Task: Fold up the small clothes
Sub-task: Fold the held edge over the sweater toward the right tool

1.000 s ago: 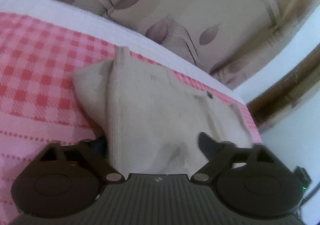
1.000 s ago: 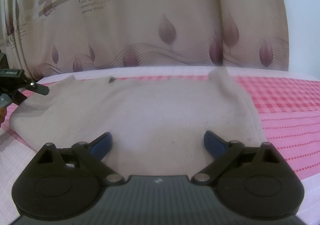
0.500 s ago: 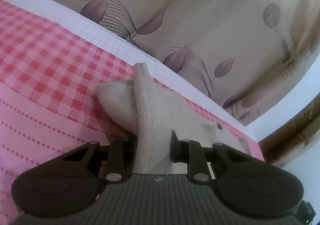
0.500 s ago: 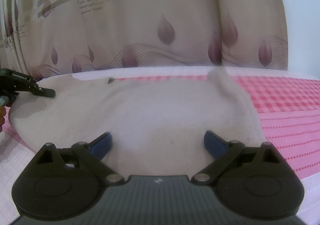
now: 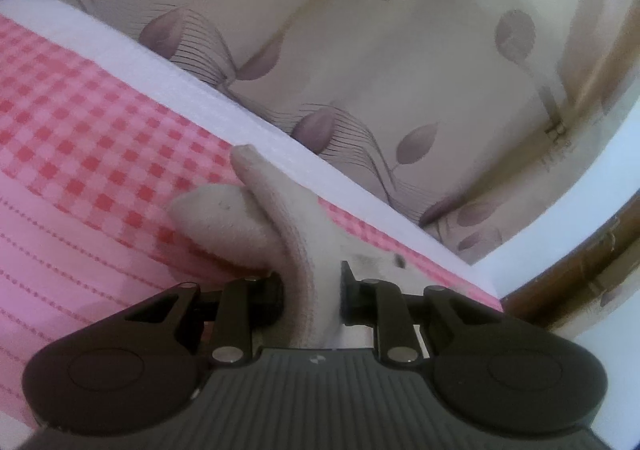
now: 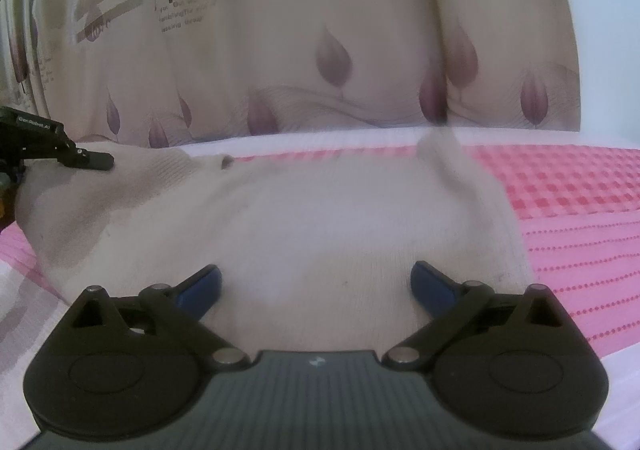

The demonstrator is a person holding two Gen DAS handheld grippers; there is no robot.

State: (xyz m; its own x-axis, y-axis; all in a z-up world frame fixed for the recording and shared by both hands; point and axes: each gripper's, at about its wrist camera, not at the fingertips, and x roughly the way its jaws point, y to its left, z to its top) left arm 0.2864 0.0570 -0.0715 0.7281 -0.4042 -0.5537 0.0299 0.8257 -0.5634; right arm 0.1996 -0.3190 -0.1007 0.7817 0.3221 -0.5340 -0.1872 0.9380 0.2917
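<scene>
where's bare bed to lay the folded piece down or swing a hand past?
Free: the checked pink bedspread right of the cream garment, and the dotted stripes nearer the right gripper, which is open. Left wrist view shows bare checks beside the lifted corner. Crowded: the garment's far-left end, where the left gripper pinches it, and the curtain behind.

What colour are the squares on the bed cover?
Red and pink checks on the bed cover, clearest in the left wrist view.

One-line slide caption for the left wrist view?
Left gripper shut on a bunched edge of the beige knit garment, lifting it off the pink checked bedcover.
</scene>
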